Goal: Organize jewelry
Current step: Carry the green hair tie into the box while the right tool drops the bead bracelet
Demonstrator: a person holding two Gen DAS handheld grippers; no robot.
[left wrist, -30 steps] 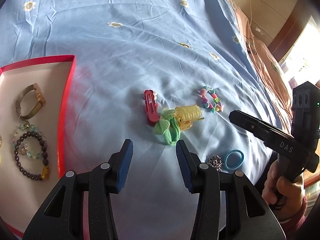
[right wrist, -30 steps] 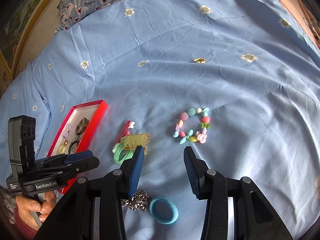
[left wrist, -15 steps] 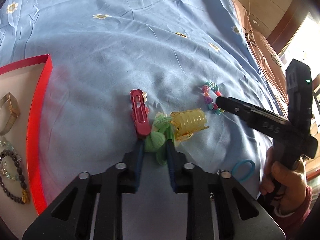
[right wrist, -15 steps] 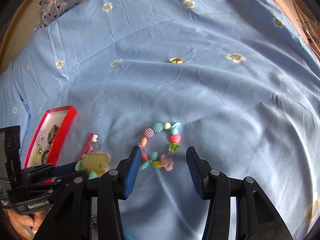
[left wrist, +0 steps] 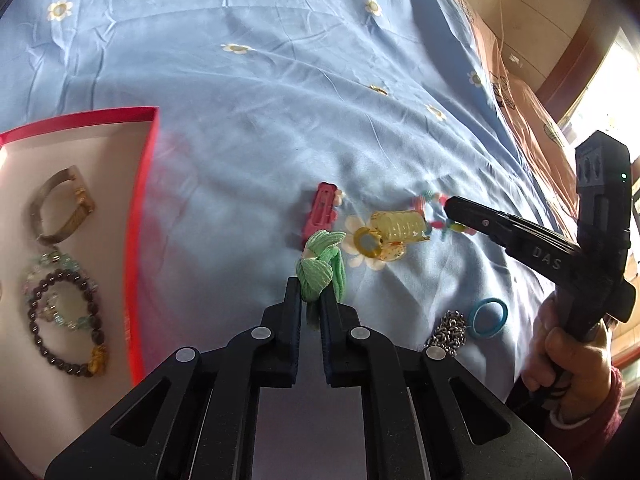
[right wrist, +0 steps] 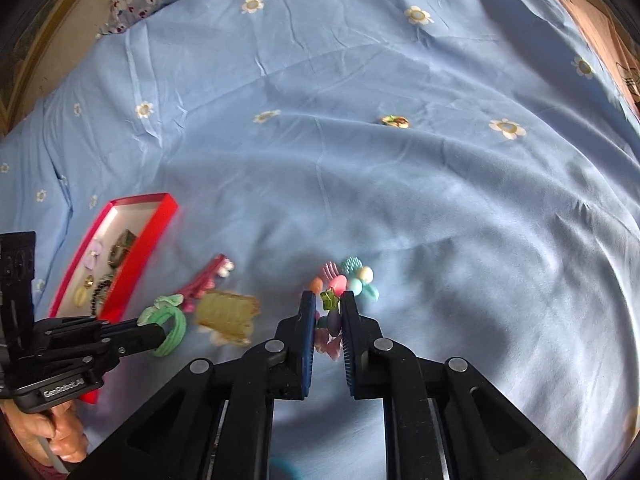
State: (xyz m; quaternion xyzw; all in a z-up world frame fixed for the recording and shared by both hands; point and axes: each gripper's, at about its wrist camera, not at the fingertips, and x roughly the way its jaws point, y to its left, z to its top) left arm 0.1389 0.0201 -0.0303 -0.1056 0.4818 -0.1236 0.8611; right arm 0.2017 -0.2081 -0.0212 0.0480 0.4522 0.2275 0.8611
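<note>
On the bed sheet (left wrist: 280,80), the red box (left wrist: 140,208) at far left holds a dark bead bracelet (left wrist: 64,324). Right of it, our left claw (left wrist: 310,300) pinches the green hair tie (left wrist: 320,268) beside the red clip (left wrist: 320,212) and yellow clip (left wrist: 396,228). Further right, our right claw (right wrist: 325,308) is pressed onto the colourful bead bracelet (right wrist: 352,280).

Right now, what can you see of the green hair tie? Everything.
The green hair tie is a pale mint, ribbed fabric loop with a knotted bow on top, soft and crumpled. The left gripper is shut on its near end, fingers pinching the fabric, so the bow stands up past the tips. It sits over the blue bedsheet, just in front of the red hair clip and left of the yellow claw clip.
</note>
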